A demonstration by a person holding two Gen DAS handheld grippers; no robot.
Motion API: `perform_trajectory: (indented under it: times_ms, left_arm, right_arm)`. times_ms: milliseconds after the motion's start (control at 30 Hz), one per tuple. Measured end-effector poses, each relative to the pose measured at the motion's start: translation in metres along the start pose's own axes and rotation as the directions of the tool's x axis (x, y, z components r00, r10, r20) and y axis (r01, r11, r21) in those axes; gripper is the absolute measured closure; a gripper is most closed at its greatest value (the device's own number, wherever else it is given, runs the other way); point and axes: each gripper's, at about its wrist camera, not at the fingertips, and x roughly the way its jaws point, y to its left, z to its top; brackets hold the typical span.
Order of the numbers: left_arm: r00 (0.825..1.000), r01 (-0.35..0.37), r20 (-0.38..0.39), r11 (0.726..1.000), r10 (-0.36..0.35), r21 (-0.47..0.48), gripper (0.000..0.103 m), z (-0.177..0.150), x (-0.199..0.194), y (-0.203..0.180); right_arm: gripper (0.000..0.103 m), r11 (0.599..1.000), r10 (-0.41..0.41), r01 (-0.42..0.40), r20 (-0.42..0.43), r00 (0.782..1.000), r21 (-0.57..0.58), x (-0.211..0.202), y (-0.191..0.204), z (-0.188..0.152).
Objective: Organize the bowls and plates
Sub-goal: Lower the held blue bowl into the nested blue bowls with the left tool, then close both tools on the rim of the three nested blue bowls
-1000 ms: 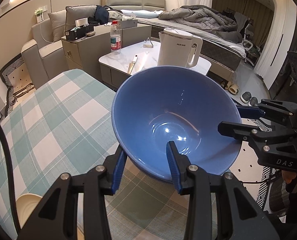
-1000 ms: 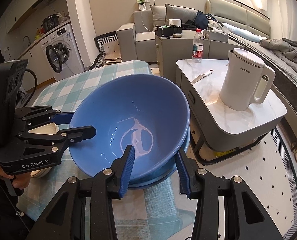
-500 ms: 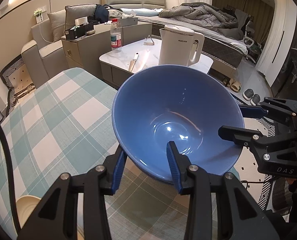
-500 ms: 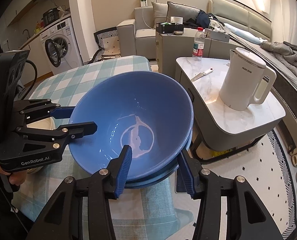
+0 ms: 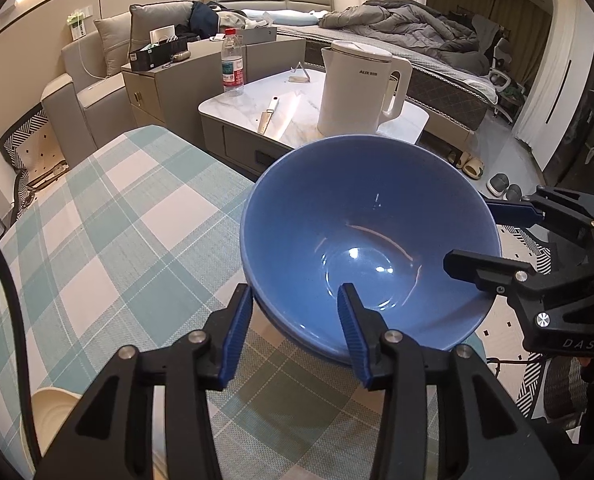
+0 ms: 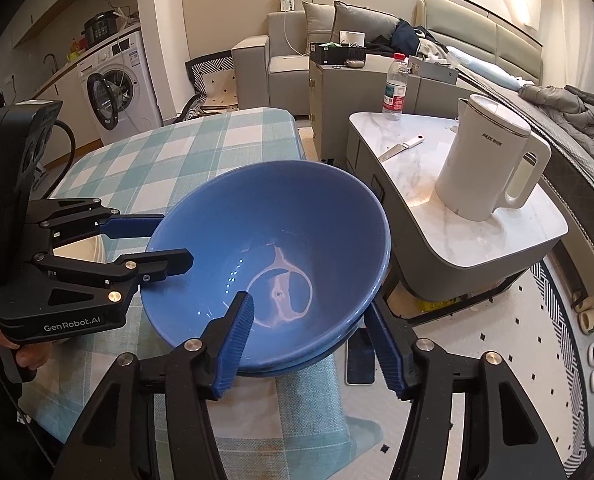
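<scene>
Two blue bowls sit nested near the edge of the checked table. The upper bowl [image 5: 357, 240] [image 6: 269, 240] rests inside the lower bowl [image 6: 309, 364], which shows only as a rim beneath it. My left gripper [image 5: 295, 300] [image 6: 177, 240] straddles the rim with one finger inside and one outside. Its jaws are opening and I see no pressing. My right gripper [image 6: 307, 308] [image 5: 469, 236] straddles the opposite rim. Its jaws are also opening, and the outer finger stands apart from the bowls.
A cream dish [image 5: 53, 404] [image 6: 85, 248] lies on the table by the left gripper. Just past the table edge stands a marble side table [image 6: 477, 240] with a white kettle [image 6: 493, 168], a knife [image 6: 401, 148] and a water bottle [image 6: 395, 88].
The upper bowl has dropped from a tilted hold and settled level into the lower bowl. The right jaws have spread clearly wider; the left jaws have widened slightly.
</scene>
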Motion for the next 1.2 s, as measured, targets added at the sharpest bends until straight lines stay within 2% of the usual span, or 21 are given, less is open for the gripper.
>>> perform_trajectory:
  times_ms: [133, 300, 567, 633, 700, 900, 967, 1200]
  left_arm:
    - [1.000, 0.006, -0.006, 1.000, -0.006, -0.008, 0.056, 0.000, 0.002, 0.001]
    - [1.000, -0.004, -0.009, 1.000, 0.004, -0.018, 0.044, 0.000, 0.004, 0.004]
    - [1.000, 0.013, -0.022, 0.997, -0.014, -0.070, 0.040, 0.000, 0.007, 0.012]
    - [1.000, 0.009, -0.023, 0.997, -0.011, -0.078, 0.037, -0.001, 0.008, 0.014]
    - [1.000, 0.002, -0.016, 0.996, -0.003, -0.091, 0.023, -0.001, 0.008, 0.016]
    - [1.000, 0.025, 0.002, 0.992, -0.025, -0.124, 0.019, 0.000, 0.007, 0.020]
    - [1.000, 0.029, 0.002, 0.991, -0.029, -0.133, 0.016, 0.000, 0.008, 0.021]
    - [1.000, 0.006, -0.013, 0.991, -0.007, -0.136, 0.016, 0.000, 0.014, 0.023]
  right_arm:
    - [0.037, 1.000, 0.010, -0.010, -0.011, 1.000, 0.003, 0.003, -0.002, -0.001]
    - [0.028, 0.999, 0.032, -0.032, 0.006, 0.999, 0.021, 0.002, -0.005, 0.000]
    - [0.021, 0.995, 0.055, -0.056, 0.015, 0.998, 0.079, 0.005, -0.018, 0.001]
    - [0.020, 0.994, 0.063, -0.064, 0.015, 0.998, 0.092, 0.007, -0.021, 0.002]
    - [0.018, 0.991, 0.086, -0.087, 0.013, 0.996, 0.103, 0.010, -0.025, 0.001]
    - [0.015, 0.983, 0.134, -0.134, 0.011, 0.991, 0.125, 0.019, -0.032, 0.001]
    - [0.015, 0.979, 0.136, -0.137, 0.015, 0.991, 0.147, 0.023, -0.037, 0.001]
    - [0.015, 0.970, 0.134, -0.137, 0.030, 0.991, 0.199, 0.030, -0.053, 0.000]
